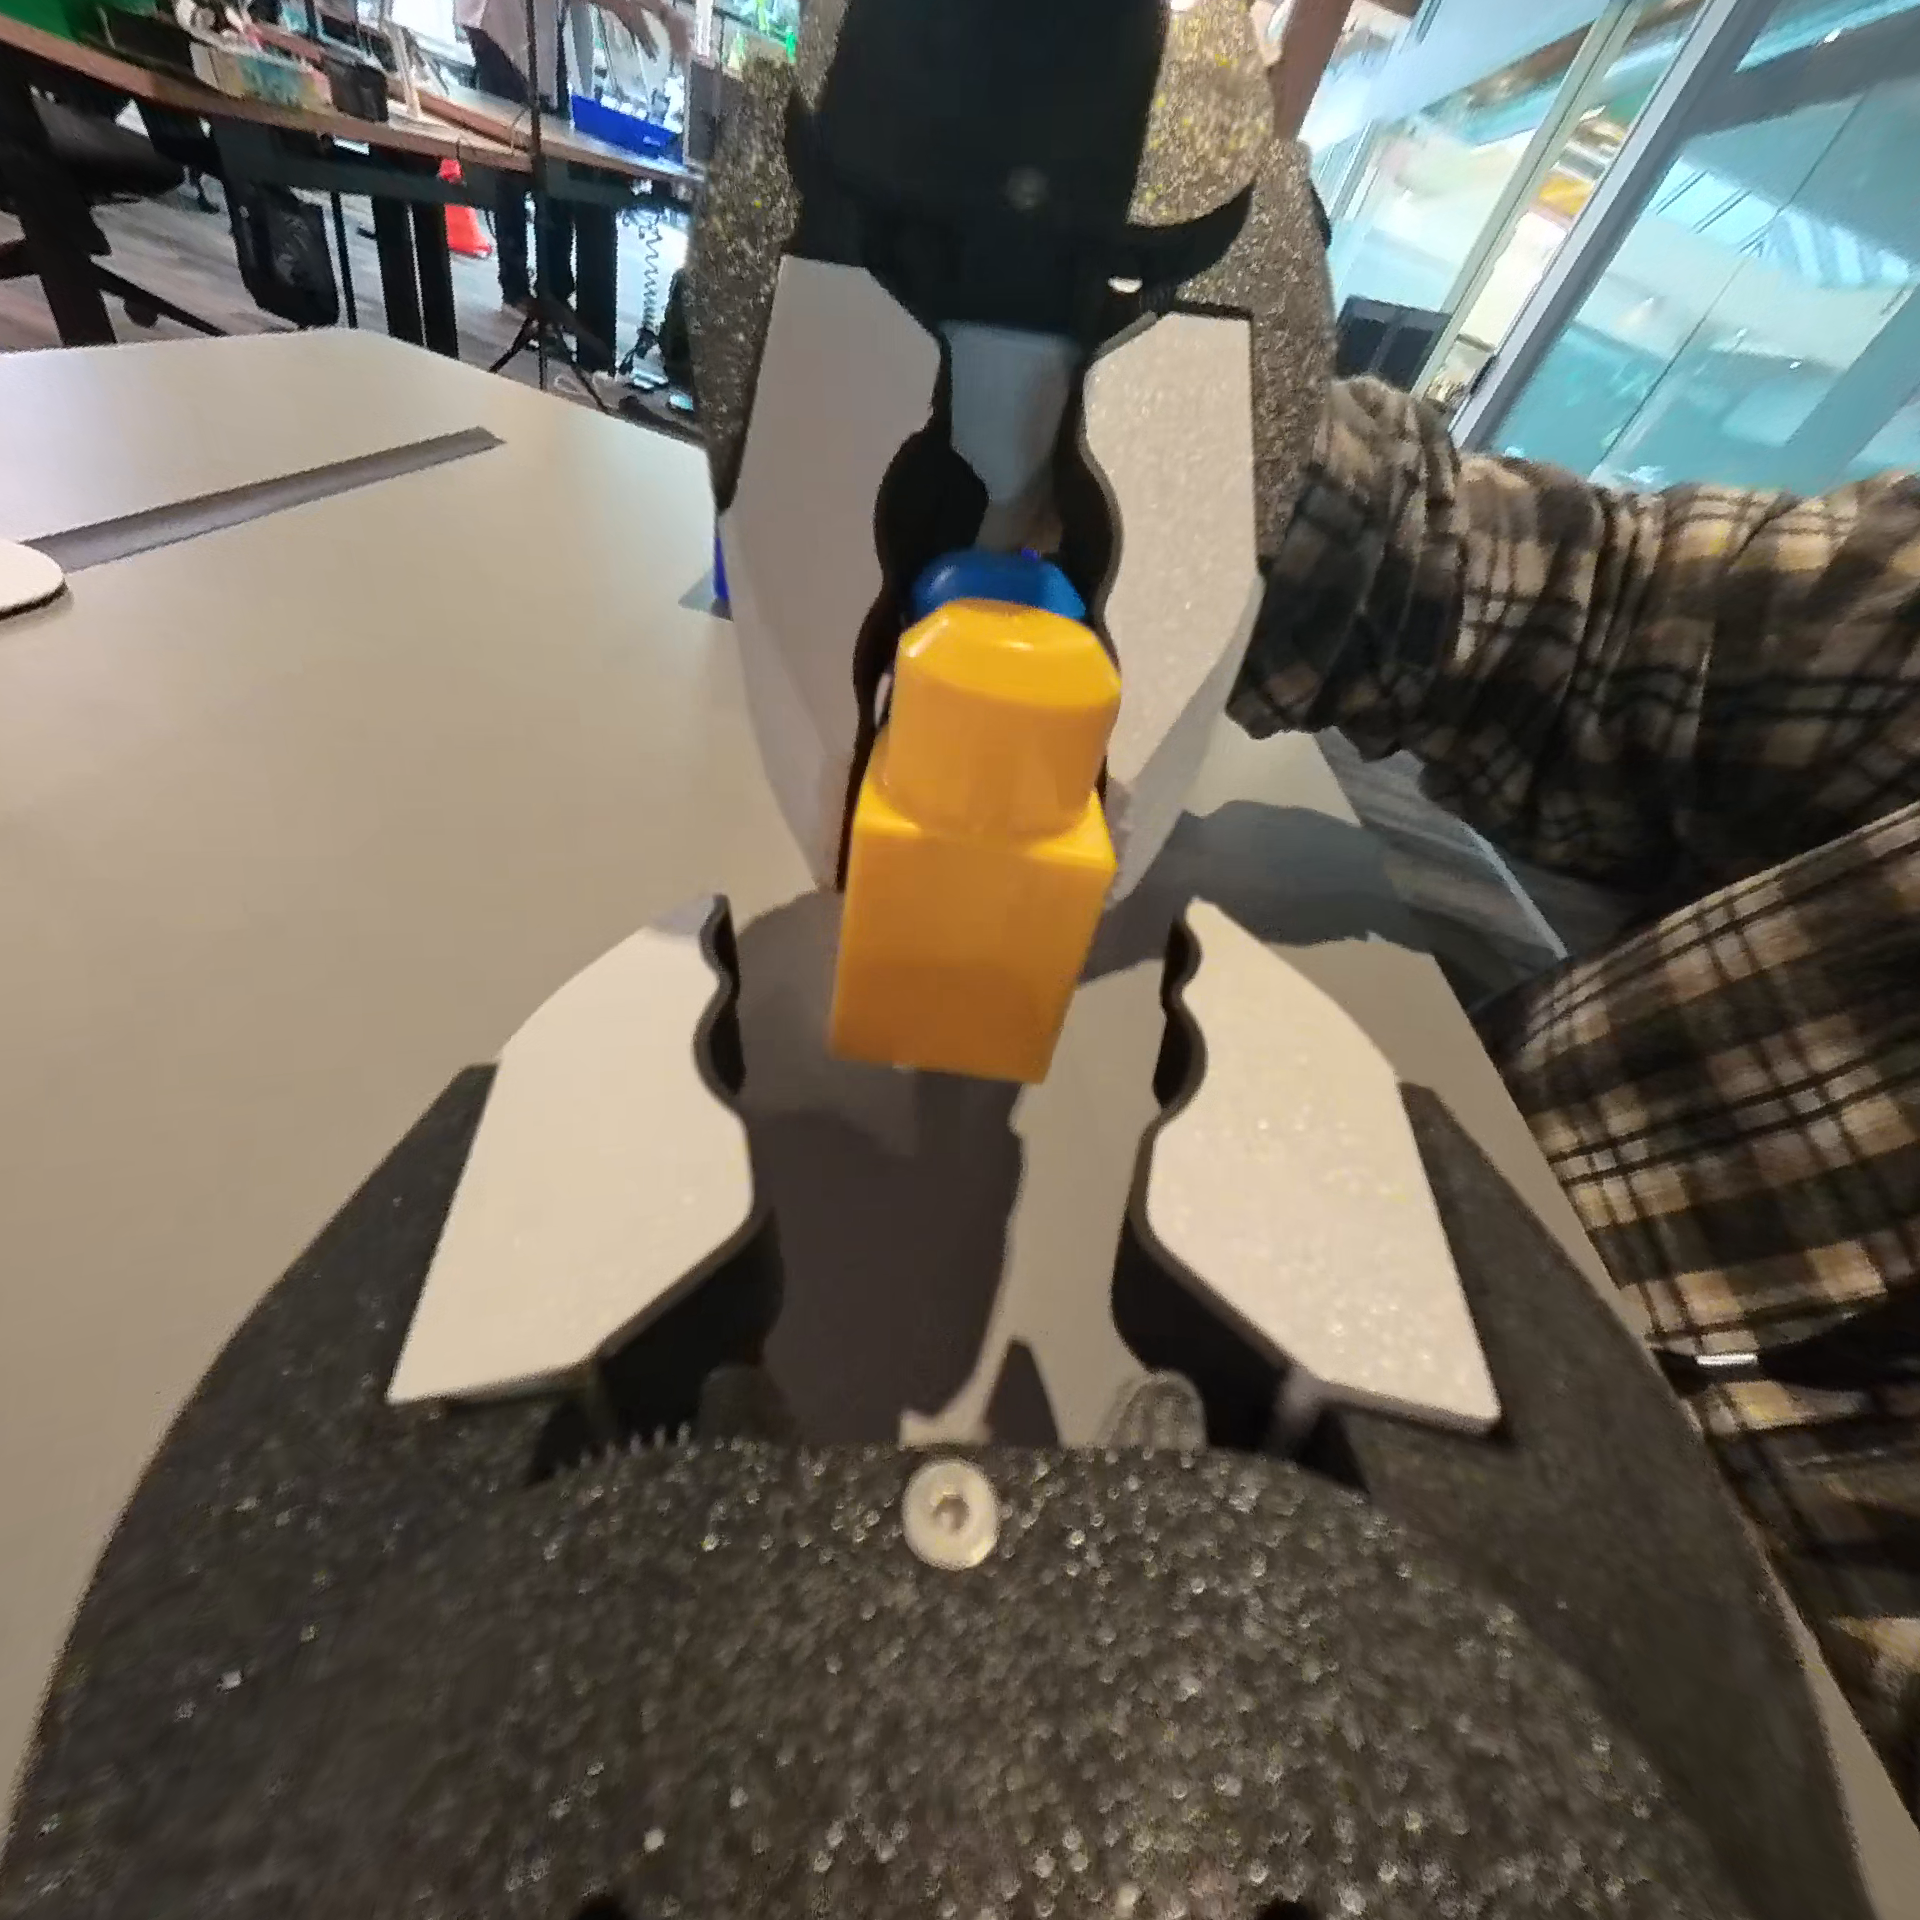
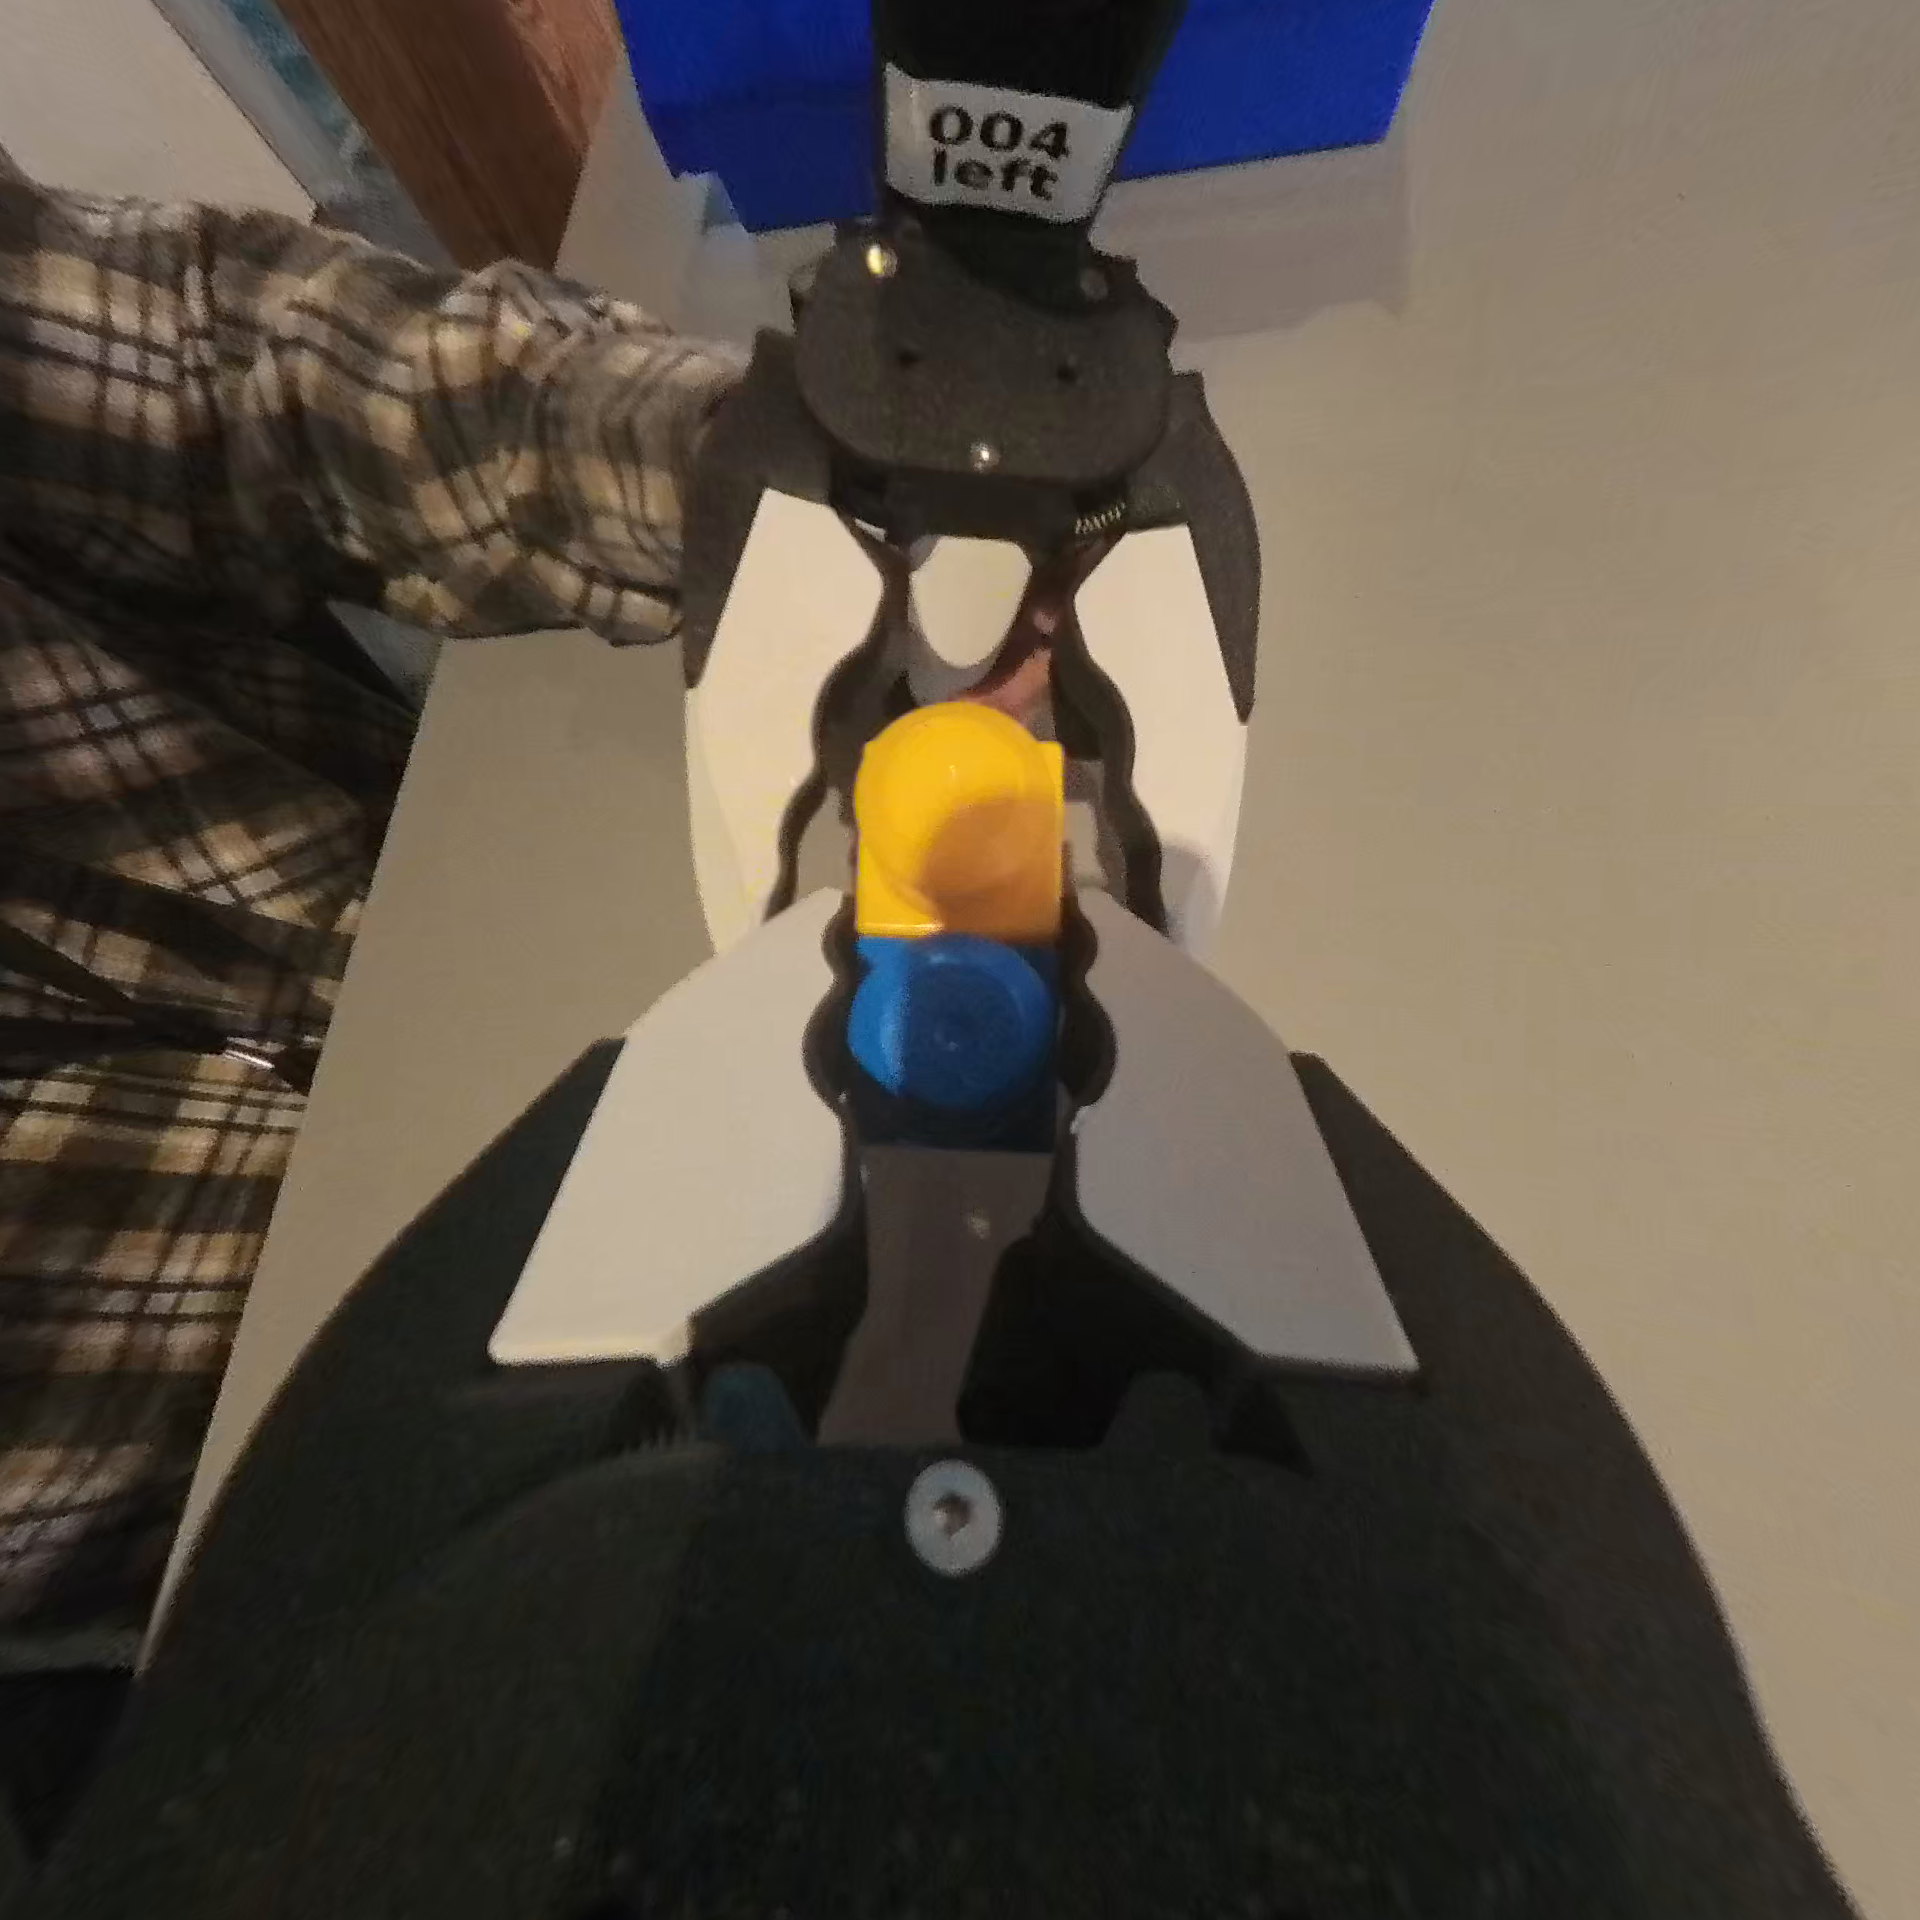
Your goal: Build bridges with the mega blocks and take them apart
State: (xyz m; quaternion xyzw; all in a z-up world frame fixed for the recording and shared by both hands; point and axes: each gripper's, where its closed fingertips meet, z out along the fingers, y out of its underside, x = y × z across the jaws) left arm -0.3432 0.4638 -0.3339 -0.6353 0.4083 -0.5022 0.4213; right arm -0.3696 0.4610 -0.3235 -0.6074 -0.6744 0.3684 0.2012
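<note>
Over a grey table (image 1: 312, 727), the right gripper (image 2: 951, 1023) clamps the blue block (image 2: 940, 1039); the facing left gripper (image 1: 951, 997) gapes around the yellow block (image 1: 966, 914).

A: Free room? Left gripper (image 1: 945, 935) fingers stand apart, wide gap, only the yellow block (image 1: 971, 883) partly in it.

B: Ahead of it?

A: Blocked. Right gripper (image 1: 977, 665) faces it head-on, fingers closed on the blue block (image 2: 951, 1039), which touches the yellow one. No passage straight through.

B: Sides?

A: On the left of the left wrist view the surface (image 1: 364, 779) is bare, wide room. Plaid sleeve (image 1: 1558, 675) fills the other side, crowding the surface edge.

B: Farther out?

A: In the right wrist view a blue box (image 2: 748, 114) sits behind the left gripper, closing that end. Bare surface on the right of that view, open.
</note>
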